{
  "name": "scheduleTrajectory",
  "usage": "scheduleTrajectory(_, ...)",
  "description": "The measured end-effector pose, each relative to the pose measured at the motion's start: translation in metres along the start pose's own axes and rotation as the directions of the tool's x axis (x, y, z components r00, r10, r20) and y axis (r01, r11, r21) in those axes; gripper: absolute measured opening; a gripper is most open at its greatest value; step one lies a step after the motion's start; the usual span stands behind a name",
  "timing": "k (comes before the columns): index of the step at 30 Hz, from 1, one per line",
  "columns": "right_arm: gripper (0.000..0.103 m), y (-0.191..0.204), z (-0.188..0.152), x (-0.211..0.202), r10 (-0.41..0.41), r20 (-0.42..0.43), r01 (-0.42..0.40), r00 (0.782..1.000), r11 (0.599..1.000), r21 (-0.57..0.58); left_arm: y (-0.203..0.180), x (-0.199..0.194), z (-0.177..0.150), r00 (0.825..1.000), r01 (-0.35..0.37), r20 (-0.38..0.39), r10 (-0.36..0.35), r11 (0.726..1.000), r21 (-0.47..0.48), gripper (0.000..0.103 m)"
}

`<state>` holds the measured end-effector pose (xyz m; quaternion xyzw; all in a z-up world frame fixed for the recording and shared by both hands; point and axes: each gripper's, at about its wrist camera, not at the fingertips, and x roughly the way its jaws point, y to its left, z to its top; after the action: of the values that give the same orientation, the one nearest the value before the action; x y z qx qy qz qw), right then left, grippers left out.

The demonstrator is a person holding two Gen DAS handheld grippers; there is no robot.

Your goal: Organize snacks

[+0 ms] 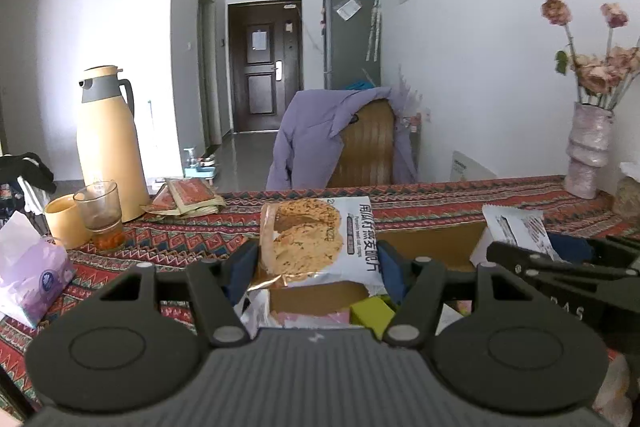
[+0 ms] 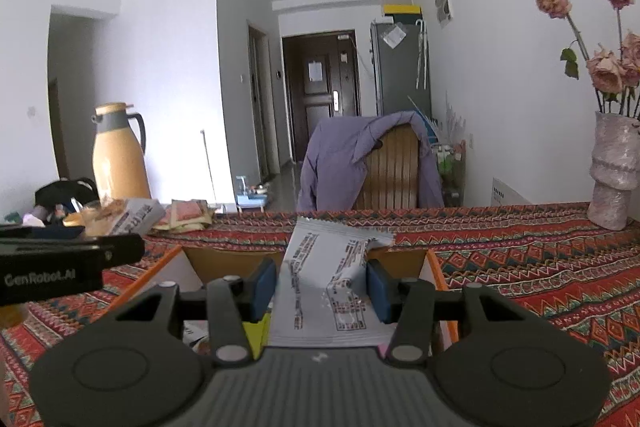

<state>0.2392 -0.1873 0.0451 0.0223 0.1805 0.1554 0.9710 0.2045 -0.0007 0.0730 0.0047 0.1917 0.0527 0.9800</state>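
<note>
A cookie packet (image 1: 316, 239) is clamped between the blue pads of the left gripper (image 1: 318, 263) and held upright above an open cardboard box (image 1: 436, 247) on the patterned desk (image 1: 180, 239). A white snack packet (image 2: 328, 279) is pinched by the right gripper (image 2: 322, 291) over the same box. A thermos (image 1: 108, 143) is seen far left, a vase (image 1: 586, 151) far right.
</note>
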Motion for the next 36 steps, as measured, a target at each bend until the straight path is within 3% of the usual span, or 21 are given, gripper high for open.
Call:
scheduleTrajectory(10,0.048,0.003,-0.013,0.042,-0.032,-0.103,0.032,0.994,0.999,-0.002,0.005,0.051,-0.014,0.994,-0.055,-0.100,0.052,0.998,-0.028,0.066)
scheduleTrajectory(12,0.049,-0.002,-0.016,0.046,-0.031,-0.122,0.032,0.992,0.999,0.011,0.009,0.054,-0.019,0.992,-0.056,-0.113,0.051,0.998,-0.036,0.069)
scheduleTrajectory(15,0.052,-0.008,-0.019,0.044,-0.026,-0.128,0.029,0.991,0.999,0.019,0.016,0.051,-0.023,0.993,-0.051,-0.111,0.044,0.997,-0.061,0.083)
scheduleTrajectory(16,0.061,-0.010,-0.019,0.041,-0.021,-0.128,0.024,0.992,1.000,0.019,0.019,0.049,-0.024,0.994,-0.045,-0.105,0.038,0.997,-0.066,0.090)
scheduleTrajectory(17,0.078,-0.012,-0.019,0.038,-0.013,-0.128,0.015,0.992,1.000,0.019,0.022,0.046,-0.025,0.994,-0.044,-0.098,0.037,0.997,-0.070,0.101)
scheduleTrajectory(19,0.101,-0.016,-0.020,0.030,0.001,-0.118,0.001,0.993,1.000,0.018,0.027,0.039,-0.027,0.997,-0.039,-0.069,0.034,0.996,-0.085,0.103)
scheduleTrajectory(20,0.103,-0.016,-0.020,0.027,-0.005,-0.108,0.007,0.994,1.000,0.015,0.028,0.035,-0.028,0.998,-0.031,-0.061,0.025,0.996,-0.088,0.103)
scheduleTrajectory(29,0.103,-0.025,-0.019,0.000,-0.027,-0.064,0.031,0.998,0.998,0.057,0.029,0.004,-0.028,0.998,0.009,-0.061,-0.015,0.996,-0.091,0.103)
scheduleTrajectory(36,0.103,-0.019,-0.019,-0.049,-0.029,0.020,0.028,0.999,0.999,0.045,0.036,-0.051,-0.032,0.998,0.055,0.048,-0.048,0.988,-0.143,0.103)
